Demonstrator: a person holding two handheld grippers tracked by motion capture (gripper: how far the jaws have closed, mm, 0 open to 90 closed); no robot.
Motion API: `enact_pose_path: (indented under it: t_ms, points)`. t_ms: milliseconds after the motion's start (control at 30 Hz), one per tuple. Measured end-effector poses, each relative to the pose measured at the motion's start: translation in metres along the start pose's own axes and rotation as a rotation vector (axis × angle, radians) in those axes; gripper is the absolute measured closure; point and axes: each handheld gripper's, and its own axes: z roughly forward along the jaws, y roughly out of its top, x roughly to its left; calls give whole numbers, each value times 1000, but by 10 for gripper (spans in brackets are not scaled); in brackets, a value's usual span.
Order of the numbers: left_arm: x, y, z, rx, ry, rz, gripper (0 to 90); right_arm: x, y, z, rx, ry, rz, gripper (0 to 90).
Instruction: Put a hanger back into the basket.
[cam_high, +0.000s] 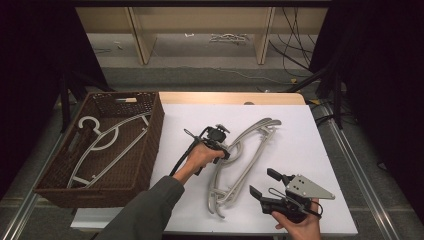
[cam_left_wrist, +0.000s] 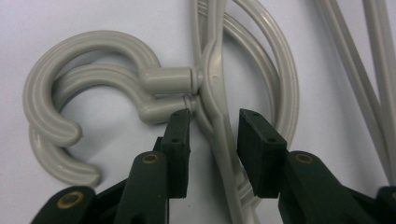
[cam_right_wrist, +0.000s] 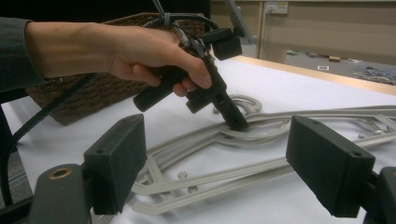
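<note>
Grey plastic hangers (cam_high: 250, 145) lie stacked on the white table cover, their two hooks (cam_left_wrist: 93, 46) one over the other. My left gripper (cam_high: 231, 152) points down at the neck where the hooks join the bodies. In the left gripper view its jaws (cam_left_wrist: 212, 126) straddle the top hanger's bar (cam_left_wrist: 219, 140), with a gap showing on each side, so it is open around the bar. The right gripper view shows that same gripper (cam_right_wrist: 238, 123) with its tips down on the hangers (cam_right_wrist: 280, 121). My right gripper (cam_high: 263, 182) is held near the front right, open with nothing between its pads (cam_right_wrist: 116, 163).
A brown wicker basket (cam_high: 152, 145) stands at the left of the table with a white hanger (cam_high: 107, 140) lying inside. Beyond the far table edge are wooden shelf legs and cables on the floor.
</note>
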Motion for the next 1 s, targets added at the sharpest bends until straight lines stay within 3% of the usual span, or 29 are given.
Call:
enact_pose_path:
  t_ms: [67, 200, 367, 400, 433, 500, 567, 600, 633, 700, 733, 833, 867, 900, 1000]
  points:
    - [0, 0, 0, 1, 2, 1, 654, 0, 0, 0, 1, 1, -2, 213]
    - [0, -1, 1, 31, -33, -45, 694, 0, -1, 1, -9, -1, -3, 213]
    - [1, -1, 0, 25, -30, -46, 722, 0, 0, 0, 8, -13, -12, 216]
    - [3, 0, -2, 21, -19, -28, 740, 0, 0, -1, 14, -10, -13, 216]
    - [3, 0, -3, 16, -38, -54, 754, 0, 0, -1, 12, -10, -13, 217]
    - [6, 1, -7, -5, -27, -54, 777, 0, 0, 0, 6, -11, -12, 217]
    - [10, 1, -10, -32, -56, -88, 797, 0, 0, 0, 13, -8, -12, 217]
    - [8, 1, -9, -74, -62, -135, 803, 1, 0, 0, 13, -7, -12, 217]
    - [11, 0, -11, -37, -59, -99, 805, 1, 0, 0, 13, -7, -12, 218]
    - [10, -1, -11, -76, -68, -142, 807, 1, 0, -1, 12, -7, -13, 218]
    - [12, -1, -14, -71, -76, -124, 812, 1, 0, 0, 6, -2, -10, 218]
    - [14, 0, -23, -130, -74, -134, 825, 0, 0, 0, 11, -7, -13, 218]
    - [12, 1, -24, -163, -76, -155, 824, 1, 0, 0, 7, -9, -13, 218]
    - [14, 1, -28, -161, -68, -131, 824, 1, 0, -1, 12, -6, -13, 219]
    - [16, -1, -33, -184, -64, -119, 824, 1, 0, 0, 11, -6, -13, 219]
